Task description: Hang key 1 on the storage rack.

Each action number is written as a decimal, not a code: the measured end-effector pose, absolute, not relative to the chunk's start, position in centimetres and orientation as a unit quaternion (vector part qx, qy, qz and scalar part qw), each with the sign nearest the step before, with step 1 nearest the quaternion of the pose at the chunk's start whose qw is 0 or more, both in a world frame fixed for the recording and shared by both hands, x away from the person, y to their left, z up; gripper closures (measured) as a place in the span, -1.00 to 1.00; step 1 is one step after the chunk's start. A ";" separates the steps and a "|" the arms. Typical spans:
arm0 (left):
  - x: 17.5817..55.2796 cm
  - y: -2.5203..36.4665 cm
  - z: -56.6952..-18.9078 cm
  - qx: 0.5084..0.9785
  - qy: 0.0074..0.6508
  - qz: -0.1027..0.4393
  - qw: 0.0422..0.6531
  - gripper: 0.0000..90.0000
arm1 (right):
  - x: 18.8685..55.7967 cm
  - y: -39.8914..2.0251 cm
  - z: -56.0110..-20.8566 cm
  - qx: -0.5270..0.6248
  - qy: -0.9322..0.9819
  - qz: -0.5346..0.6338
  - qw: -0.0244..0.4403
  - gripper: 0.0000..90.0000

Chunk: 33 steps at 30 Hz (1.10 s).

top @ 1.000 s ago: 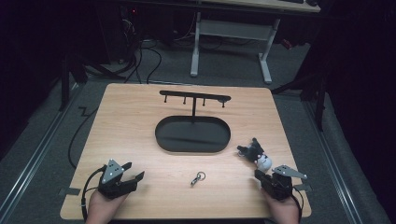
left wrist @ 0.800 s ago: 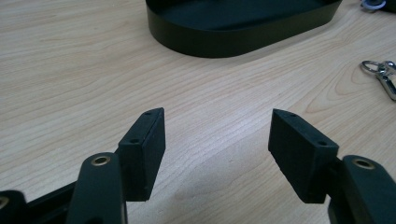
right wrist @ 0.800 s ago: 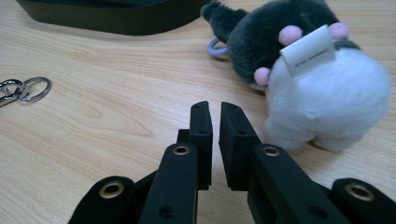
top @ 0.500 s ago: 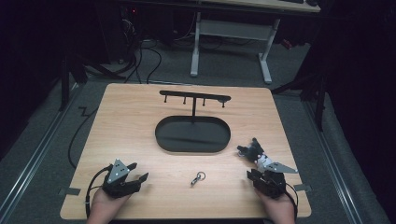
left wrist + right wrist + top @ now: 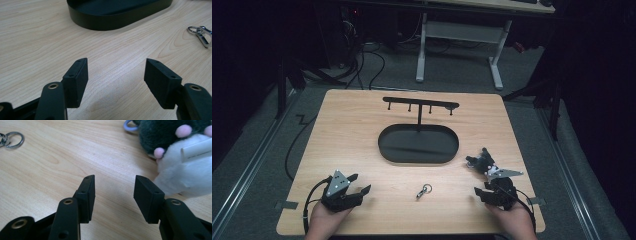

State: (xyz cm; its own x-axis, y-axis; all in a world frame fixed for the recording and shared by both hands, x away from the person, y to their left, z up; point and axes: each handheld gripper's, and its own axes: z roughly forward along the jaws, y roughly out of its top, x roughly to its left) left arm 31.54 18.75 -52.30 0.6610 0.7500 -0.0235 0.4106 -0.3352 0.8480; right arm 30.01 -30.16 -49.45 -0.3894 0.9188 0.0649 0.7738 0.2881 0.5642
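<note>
The plush toy (image 5: 482, 162) has just been released near the desk's right edge; right gripper (image 5: 493, 194) fingers have been opening, now empty; left gripper (image 5: 353, 186) fingers are spread, empty.

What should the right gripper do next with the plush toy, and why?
Probably back off a little further and turn toward the toy's ring. The right gripper has just been opening its jaws and nothing is between them; the plush toy lies free on the table beside its right jaw, its blue ring on the far side.
</note>
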 end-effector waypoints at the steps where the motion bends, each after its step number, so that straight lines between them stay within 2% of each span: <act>1: 31.5 18.7 -52.3 0.795 0.365 0.190 0.445 -0.19 | 30.0 -30.2 -49.5 0.535 0.791 0.264 0.137 0.11; 14: 31.3 18.6 -52.3 0.799 0.359 0.188 0.444 -0.19 | 30.9 -29.0 -47.6 0.503 0.839 0.185 0.094 -0.07; 33: 31.1 18.8 -52.4 0.803 0.356 0.183 0.442 -0.19 | 32.2 -30.2 -45.1 0.489 0.862 0.108 0.075 -0.26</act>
